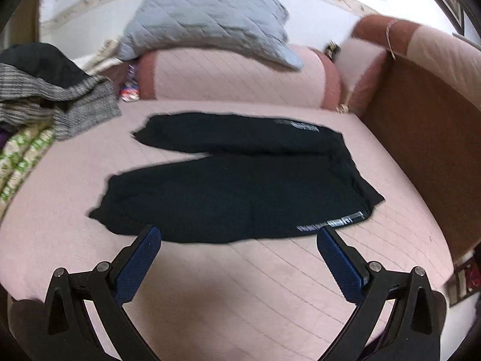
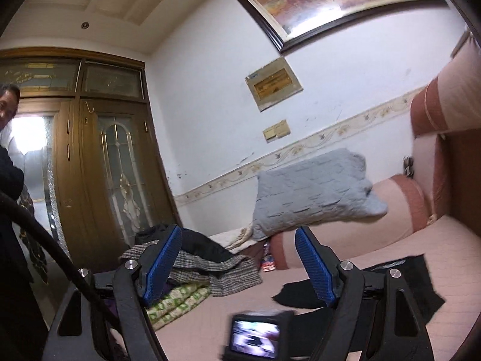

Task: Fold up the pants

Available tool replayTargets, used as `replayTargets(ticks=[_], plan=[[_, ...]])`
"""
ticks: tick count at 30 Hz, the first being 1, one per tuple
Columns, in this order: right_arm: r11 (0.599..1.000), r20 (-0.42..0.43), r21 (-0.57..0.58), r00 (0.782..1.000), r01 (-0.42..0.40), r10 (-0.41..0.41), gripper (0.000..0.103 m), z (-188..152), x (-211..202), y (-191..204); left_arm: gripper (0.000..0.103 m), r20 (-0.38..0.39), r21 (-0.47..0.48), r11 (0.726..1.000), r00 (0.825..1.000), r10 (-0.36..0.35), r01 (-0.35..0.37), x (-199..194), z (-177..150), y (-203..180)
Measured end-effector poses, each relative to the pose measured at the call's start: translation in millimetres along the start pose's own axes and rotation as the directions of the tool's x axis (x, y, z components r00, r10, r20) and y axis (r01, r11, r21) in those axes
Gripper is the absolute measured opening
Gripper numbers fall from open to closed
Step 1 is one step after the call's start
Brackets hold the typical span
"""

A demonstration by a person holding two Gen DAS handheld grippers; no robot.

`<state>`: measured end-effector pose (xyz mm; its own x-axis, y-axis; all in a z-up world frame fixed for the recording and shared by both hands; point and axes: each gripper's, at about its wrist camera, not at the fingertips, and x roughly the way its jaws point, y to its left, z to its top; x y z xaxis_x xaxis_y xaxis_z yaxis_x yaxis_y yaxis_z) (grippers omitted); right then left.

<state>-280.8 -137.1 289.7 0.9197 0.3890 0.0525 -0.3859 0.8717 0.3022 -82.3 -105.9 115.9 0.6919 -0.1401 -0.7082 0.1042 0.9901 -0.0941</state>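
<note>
Black pants point(image 1: 240, 180) lie flat on the pink quilted bed point(image 1: 240, 285), their two legs stretching to the left and the waist at the right. White lettering point(image 1: 330, 224) marks the near leg. My left gripper point(image 1: 239, 234) hovers open just above the near edge of the pants, nothing between its blue pads point(image 1: 138, 264). In the right wrist view my right gripper point(image 2: 239, 237) is raised, points level across the room and stands open and empty. The pants point(image 2: 399, 279) show low at the right, behind its right finger. The left gripper's camera point(image 2: 255, 337) appears at the bottom.
A pile of grey and black clothes point(image 1: 54, 96) and a green patterned blanket point(image 1: 18, 162) sit at the bed's left. A pink bolster point(image 1: 234, 78) with a grey quilted pillow point(image 1: 207, 21) lies at the back. A brown headboard panel point(image 1: 421, 138) bounds the right. A person point(image 2: 9, 180) stands by wooden doors point(image 2: 99, 156).
</note>
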Motion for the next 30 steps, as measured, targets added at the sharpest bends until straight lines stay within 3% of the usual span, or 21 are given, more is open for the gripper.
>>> replayTargets(ticks=[4,8,11,15,17,19,20,23,24,30], plan=[[0.995,-0.068,0.082,0.996,-0.058,0.063,0.084,-3.0,35.0,-8.8,0.103,-0.056,0.019,0.999,0.997,-0.043,0.044,16.7,-2.8,-19.9],[0.985,-0.154,0.145,0.981,-0.094,0.116,0.083,-10.5,67.3,-15.7,0.103,-0.053,0.060,0.994,0.995,-0.083,0.086,23.1,0.5,-26.6],[0.992,-0.194,0.122,0.979,-0.038,0.061,0.083,-16.4,84.9,-25.7,0.103,-0.032,0.056,0.995,0.997,-0.075,0.077,29.9,2.6,-5.0],[0.992,-0.268,0.024,0.956,0.127,-0.116,0.087,-23.5,99.6,-62.0,0.103,-0.051,-0.013,0.998,0.997,-0.064,0.063,44.4,10.4,49.4],[0.976,-0.332,-0.032,0.918,0.217,-0.216,0.088,-26.0,107.4,-87.5,0.103,-0.022,-0.016,1.000,1.000,-0.012,0.012,45.5,15.0,73.2],[0.949,-0.388,-0.076,0.867,0.307,-0.312,0.088,-33.4,113.5,-119.2,0.103,0.000,-0.011,0.999,0.999,0.051,-0.051,47.6,18.5,92.7],[0.928,-0.422,-0.097,0.830,0.359,-0.365,0.088,-40.1,117.4,-139.2,0.103,0.004,-0.010,0.997,0.997,0.071,-0.071,48.9,19.9,98.7],[0.890,-0.494,-0.111,0.752,0.443,-0.436,0.088,-54.8,122.7,-187.3,0.103,0.005,-0.019,0.989,0.989,0.146,-0.146,52.9,23.3,121.1],[0.867,-0.521,-0.133,0.711,0.479,-0.473,0.088,-64.4,124.5,-205.8,0.103,0.003,-0.021,0.987,0.987,0.159,-0.159,53.6,23.6,125.3],[0.778,-0.581,-0.239,0.557,0.581,-0.594,0.088,-108.0,120.9,-263.8,0.103,-0.020,-0.024,0.979,0.979,0.201,-0.201,59.2,20.5,133.3]])
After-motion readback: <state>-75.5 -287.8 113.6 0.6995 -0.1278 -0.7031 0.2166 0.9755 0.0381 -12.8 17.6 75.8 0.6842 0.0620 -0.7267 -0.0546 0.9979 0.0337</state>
